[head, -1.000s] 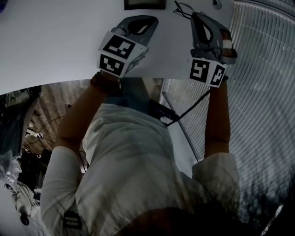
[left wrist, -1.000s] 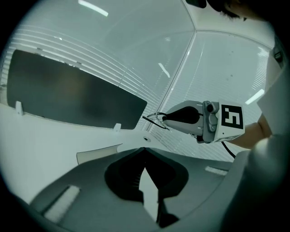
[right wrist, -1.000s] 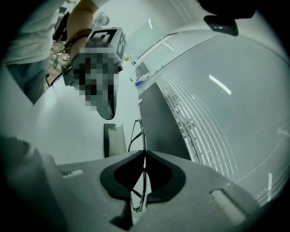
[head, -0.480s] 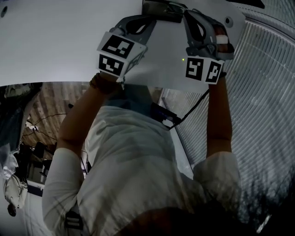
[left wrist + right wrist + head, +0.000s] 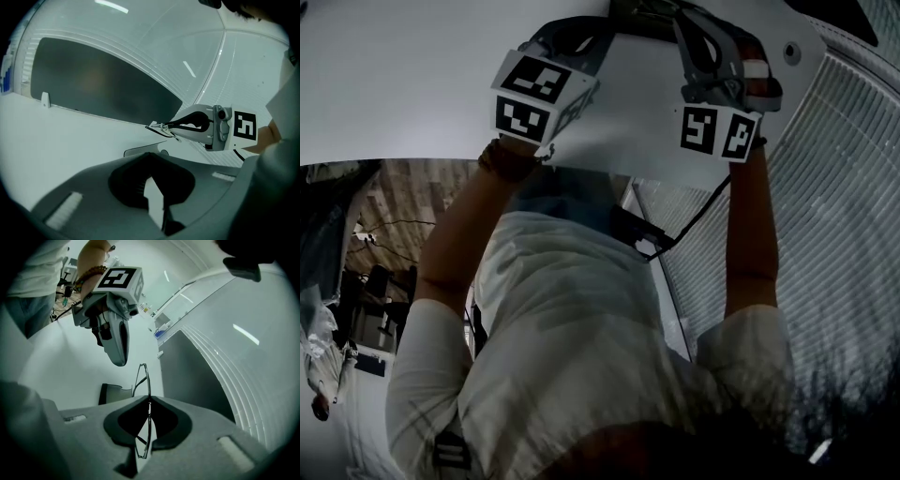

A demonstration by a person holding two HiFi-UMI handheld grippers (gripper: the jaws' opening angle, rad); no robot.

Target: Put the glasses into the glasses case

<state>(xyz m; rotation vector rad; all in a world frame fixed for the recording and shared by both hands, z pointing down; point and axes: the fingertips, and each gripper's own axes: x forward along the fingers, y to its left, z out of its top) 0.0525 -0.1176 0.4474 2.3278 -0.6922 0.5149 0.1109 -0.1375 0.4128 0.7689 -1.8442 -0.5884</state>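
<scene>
Right claw (image 5: 149, 400) has advanced, pinching thin wire-rimmed glasses (image 5: 148, 380) edge-on — left claw (image 5: 149, 155) too, shut and empty

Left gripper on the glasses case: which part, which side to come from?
Pinch the glasses case by its dark raised end, from above on the left gripper side. It lies low on the table, so likely only that edge fits the jaws; the right gripper holds the glasses at the other side.
</scene>
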